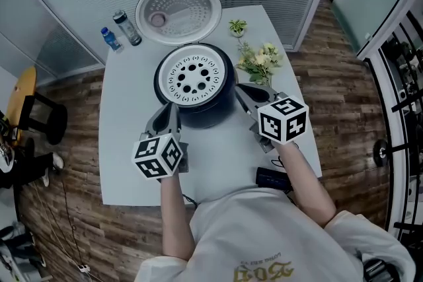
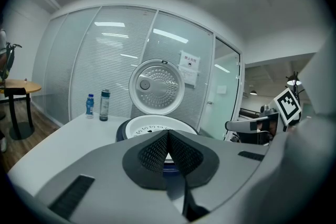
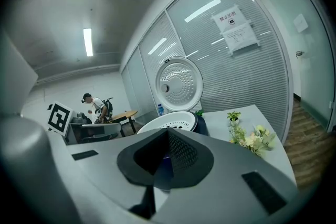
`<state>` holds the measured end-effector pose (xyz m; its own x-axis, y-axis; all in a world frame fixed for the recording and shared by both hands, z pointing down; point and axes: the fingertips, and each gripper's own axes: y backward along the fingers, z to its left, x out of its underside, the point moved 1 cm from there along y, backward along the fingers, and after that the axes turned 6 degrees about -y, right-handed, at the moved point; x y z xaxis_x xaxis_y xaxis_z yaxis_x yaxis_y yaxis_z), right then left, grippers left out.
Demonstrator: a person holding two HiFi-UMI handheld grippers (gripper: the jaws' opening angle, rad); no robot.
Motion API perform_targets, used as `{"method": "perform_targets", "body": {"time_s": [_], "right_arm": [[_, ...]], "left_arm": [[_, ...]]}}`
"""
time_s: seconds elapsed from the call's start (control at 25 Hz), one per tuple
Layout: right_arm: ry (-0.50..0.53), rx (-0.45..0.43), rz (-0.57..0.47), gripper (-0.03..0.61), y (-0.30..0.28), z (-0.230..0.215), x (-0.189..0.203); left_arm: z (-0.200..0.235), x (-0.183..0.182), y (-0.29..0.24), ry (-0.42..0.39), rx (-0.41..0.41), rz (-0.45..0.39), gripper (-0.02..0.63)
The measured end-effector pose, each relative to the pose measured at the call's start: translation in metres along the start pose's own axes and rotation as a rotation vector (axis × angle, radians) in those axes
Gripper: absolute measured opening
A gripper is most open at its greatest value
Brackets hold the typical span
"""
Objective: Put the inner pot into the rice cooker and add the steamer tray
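Both left gripper (image 1: 173, 112) and right gripper (image 1: 242, 92) were clenched, empty. Nudging the dark round rice cooker (image 1: 206, 110) risked tipping its white perforated steamer tray (image 1: 193, 74), maybe seated crooked.

No text can be read: the notice (image 3: 234, 29) on the glass wall (image 3: 273, 76) and the yellow shirt print (image 1: 264, 269) are too blurred.

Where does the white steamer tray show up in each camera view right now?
Head view: steamer tray at centre, seated in the rice cooker.
Left gripper view: steamer tray just below centre.
Right gripper view: steamer tray just below centre.
Shared landmark: the open lid behind the tray.
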<state>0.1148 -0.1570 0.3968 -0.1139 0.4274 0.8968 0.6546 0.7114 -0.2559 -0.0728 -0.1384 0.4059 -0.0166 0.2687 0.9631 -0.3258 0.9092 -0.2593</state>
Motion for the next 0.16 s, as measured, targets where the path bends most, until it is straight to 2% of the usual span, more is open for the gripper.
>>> {"method": "perform_targets", "body": {"time_s": [0.16], "right_arm": [[0.001, 0.000, -0.002, 0.017, 0.0013, -0.0015, -0.0005]], "left_arm": [[-0.0018, -0.0013, -0.0010, -0.004, 0.002, -0.005, 0.011]]}}
